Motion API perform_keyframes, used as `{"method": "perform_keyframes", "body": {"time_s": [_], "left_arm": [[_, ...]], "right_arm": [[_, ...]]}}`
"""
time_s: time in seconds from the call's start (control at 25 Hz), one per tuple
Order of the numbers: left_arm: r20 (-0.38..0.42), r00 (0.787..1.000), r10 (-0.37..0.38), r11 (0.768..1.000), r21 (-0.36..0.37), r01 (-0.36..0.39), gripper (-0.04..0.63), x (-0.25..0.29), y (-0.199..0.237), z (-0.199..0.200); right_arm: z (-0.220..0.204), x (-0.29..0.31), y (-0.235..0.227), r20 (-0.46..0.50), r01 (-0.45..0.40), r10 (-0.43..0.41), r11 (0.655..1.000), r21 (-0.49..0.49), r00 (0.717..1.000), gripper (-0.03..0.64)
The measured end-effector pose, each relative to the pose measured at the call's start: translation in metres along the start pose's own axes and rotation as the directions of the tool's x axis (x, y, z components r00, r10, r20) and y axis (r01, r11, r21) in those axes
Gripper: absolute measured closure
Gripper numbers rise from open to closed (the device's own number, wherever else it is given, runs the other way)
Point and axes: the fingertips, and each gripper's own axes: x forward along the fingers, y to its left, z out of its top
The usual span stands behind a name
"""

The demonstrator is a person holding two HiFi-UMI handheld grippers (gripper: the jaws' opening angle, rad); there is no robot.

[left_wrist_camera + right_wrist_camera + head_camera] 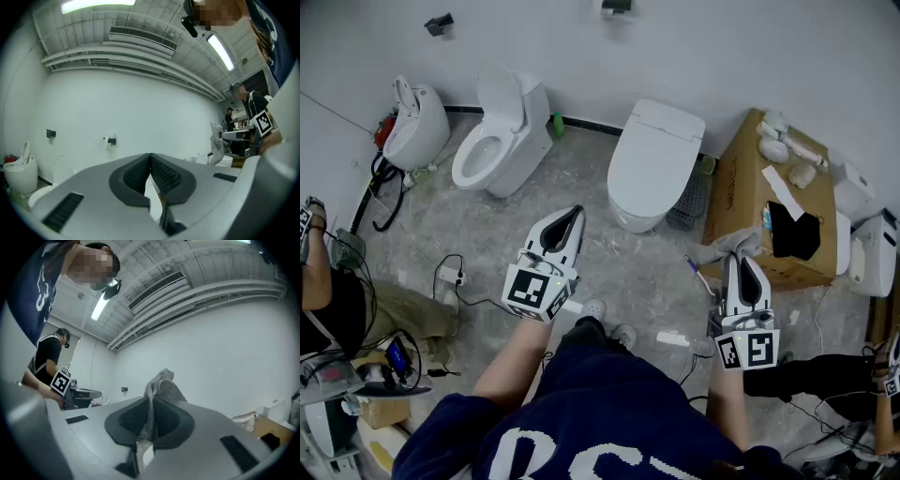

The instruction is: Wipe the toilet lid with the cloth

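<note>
A navy top (609,412) lettered in white; left claw (575,214) and right claw (737,259) are grey-white shells (black-and-white marker cubes (532,291) attached).

I can't ID the small white bits (783,150) on the cardboard box (739,202); lower end of the cloth (161,384) is hidden btwn jaws of the right gripper (151,401).

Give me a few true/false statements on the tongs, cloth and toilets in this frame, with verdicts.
1. The right tongs grip the cloth. True.
2. The left tongs are open. False: they are shut, with nothing between them.
3. The cloth lies on the closed toilet lid. False: it hangs from the right tongs, apart from the toilet lid.
4. A box stands beside that closed toilet. True.
</note>
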Motion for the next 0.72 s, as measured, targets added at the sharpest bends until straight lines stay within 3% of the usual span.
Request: {"method": "perform_keyframes", "body": {"time_s": [0.72], "left_arm": [[0.009,1.000,0.023,1.000,0.003,-0.023,0.577,0.009,-0.012,-0.003]], "right_arm": [[0.006,0.003,-0.020,0.028,-0.018,0.017,0.999,0.034,0.999,0.575]]}}
